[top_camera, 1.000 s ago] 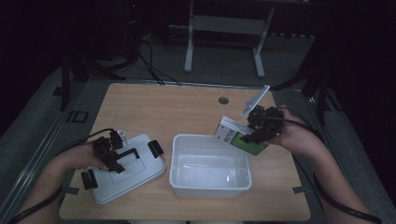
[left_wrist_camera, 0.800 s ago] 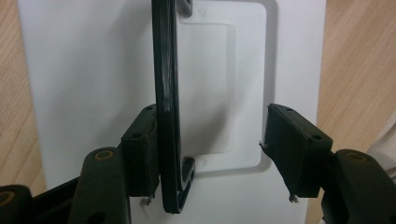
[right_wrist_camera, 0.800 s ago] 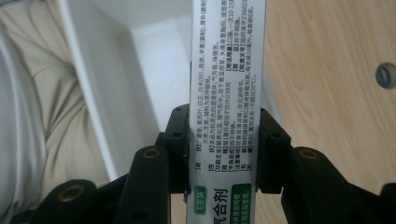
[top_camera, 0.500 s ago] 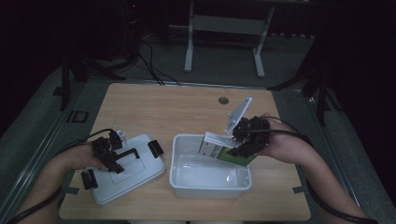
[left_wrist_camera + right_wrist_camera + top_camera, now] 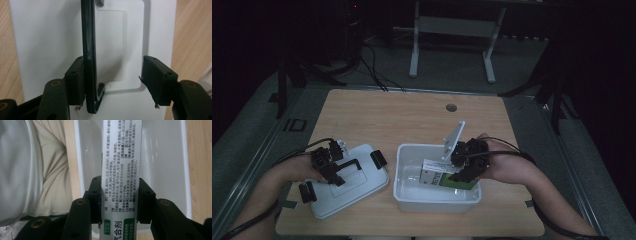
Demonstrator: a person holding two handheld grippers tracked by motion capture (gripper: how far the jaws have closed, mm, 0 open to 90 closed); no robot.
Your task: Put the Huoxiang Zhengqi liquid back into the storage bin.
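The right gripper (image 5: pixel 460 172) holds a white and green box (image 5: pixel 121 170) clamped between its jaws, tilted down into the open white tub (image 5: pixel 404 190) on the bench (image 5: pixel 412 115), with the box's lower end seemingly not yet on the tub floor. If the jaws let go at this tilt, the box would likely drop and tip against the tub wall, or land on end rather than flat. The jaws grip only one end of the long box, so a nudge against the near rim could twist it in the grip. The left gripper (image 5: pixel 332 167) rests over the white lid (image 5: pixel 362 192) lying beside the tub, jaws partly apart, one pad against the raised black handle (image 5: pixel 89 50) and the other clear of it. Since nothing is clamped there, any sideways pull could slide the lid or slip off the handle.
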